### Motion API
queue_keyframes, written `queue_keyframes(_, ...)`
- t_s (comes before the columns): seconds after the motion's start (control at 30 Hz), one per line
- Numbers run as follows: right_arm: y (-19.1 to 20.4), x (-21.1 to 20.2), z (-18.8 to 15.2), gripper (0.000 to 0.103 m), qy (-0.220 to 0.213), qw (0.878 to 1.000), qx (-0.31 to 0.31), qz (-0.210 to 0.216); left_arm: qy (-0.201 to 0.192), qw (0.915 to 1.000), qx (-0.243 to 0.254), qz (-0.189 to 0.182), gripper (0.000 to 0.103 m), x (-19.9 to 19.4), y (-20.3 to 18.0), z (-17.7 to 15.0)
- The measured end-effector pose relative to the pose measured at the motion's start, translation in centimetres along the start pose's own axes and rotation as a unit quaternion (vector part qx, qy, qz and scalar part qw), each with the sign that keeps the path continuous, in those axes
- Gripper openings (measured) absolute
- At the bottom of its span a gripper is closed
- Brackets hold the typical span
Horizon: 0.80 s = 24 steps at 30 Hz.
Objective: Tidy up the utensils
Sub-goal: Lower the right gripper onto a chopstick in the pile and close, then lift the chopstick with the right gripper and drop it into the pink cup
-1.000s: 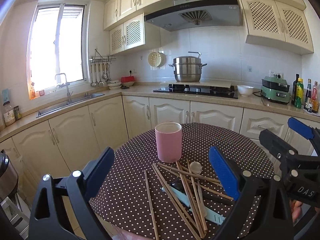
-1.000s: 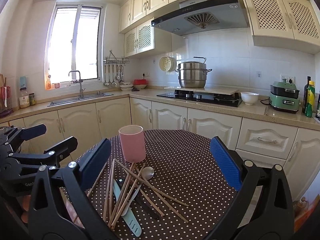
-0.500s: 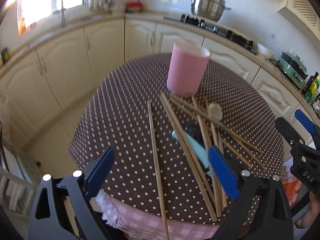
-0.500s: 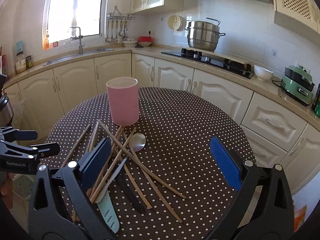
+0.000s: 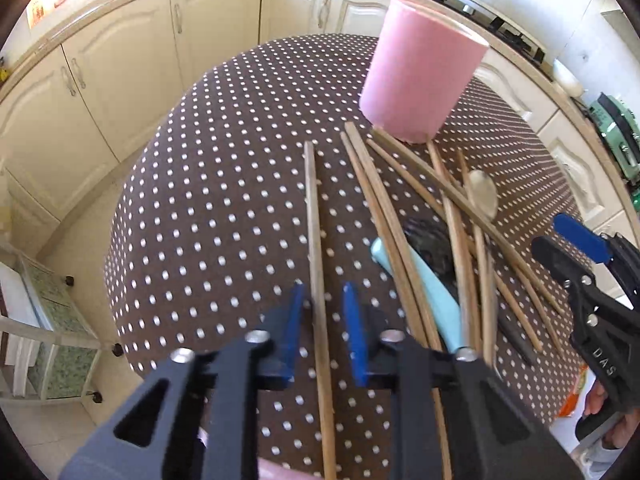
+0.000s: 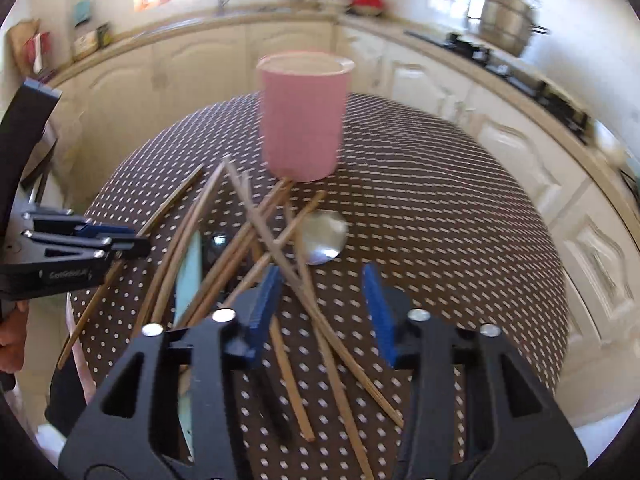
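Straddling a lone wooden chopstick point(image 5: 314, 216) at the left of the scatter, the left gripper point(image 5: 323, 304) has its blue pads close on either side of the stick with small gaps showing, so the jaws are narrowed but not clamped, and whether they touch the wood cannot be told. The stick lies on a round table point(image 5: 224, 184) under a brown polka-dot cloth. Just right of it a pile of chopsticks point(image 5: 404, 216) crosses a pale blue handle point(image 5: 428, 300), a dark utensil and a metal spoon point(image 5: 482, 196). Beyond the pile stands a pink cup point(image 5: 418, 68), upright, its base touching the far ends of several sticks. Farther right, the right gripper point(image 6: 322, 280) hovers above the crossed sticks, jaws partly apart and holding nothing. On the counter behind sits a steel pot point(image 6: 506, 20).
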State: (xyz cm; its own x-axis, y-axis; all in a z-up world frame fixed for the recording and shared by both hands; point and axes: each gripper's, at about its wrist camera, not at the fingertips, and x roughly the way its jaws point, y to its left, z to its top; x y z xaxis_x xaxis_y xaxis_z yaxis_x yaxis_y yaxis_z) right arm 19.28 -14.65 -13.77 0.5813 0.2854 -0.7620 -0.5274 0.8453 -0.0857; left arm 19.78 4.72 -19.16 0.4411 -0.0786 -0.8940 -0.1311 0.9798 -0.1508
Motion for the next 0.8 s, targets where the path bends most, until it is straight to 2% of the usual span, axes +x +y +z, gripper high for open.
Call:
queue_keyframes(0.07,0.8,1.4,0.6,0.035,0.018,0.999,-0.021,0.018,-0.001,1.0000,-0.005,0.002,0.006,0.3,-0.1,0.5)
queue_keyframes(0.2,1.9,3.3,1.5,0.030,0.044,0.997,-0.046,0.032,-0.006,0.9998,-0.017,-0.013,0.006,0.2,0.1,1.3)
queue_keyframes(0.37,2.3,4.8,2.5,0.018,0.068,0.995,-0.057,0.046,-0.023,0.9991,-0.027,-0.025,0.006,-0.2,0.6,1.3)
queue_keyframes(0.5,1.9,5.9,3.4,0.016,0.085,0.993,-0.056,0.061,-0.040,0.9983,-0.024,-0.033,0.006,-1.2,0.4,1.6)
queue_keyframes(0.63,1.9,5.9,3.8,0.007,0.087,0.992,-0.060,0.062,-0.065,0.9970,-0.018,-0.038,0.006,-2.6,0.0,1.5)
queue_keyframes(0.8,1.3,4.7,3.8,0.006,0.067,0.994,-0.052,0.068,-0.100,0.9939,-0.007,-0.046,0.006,-4.5,-1.0,1.7)
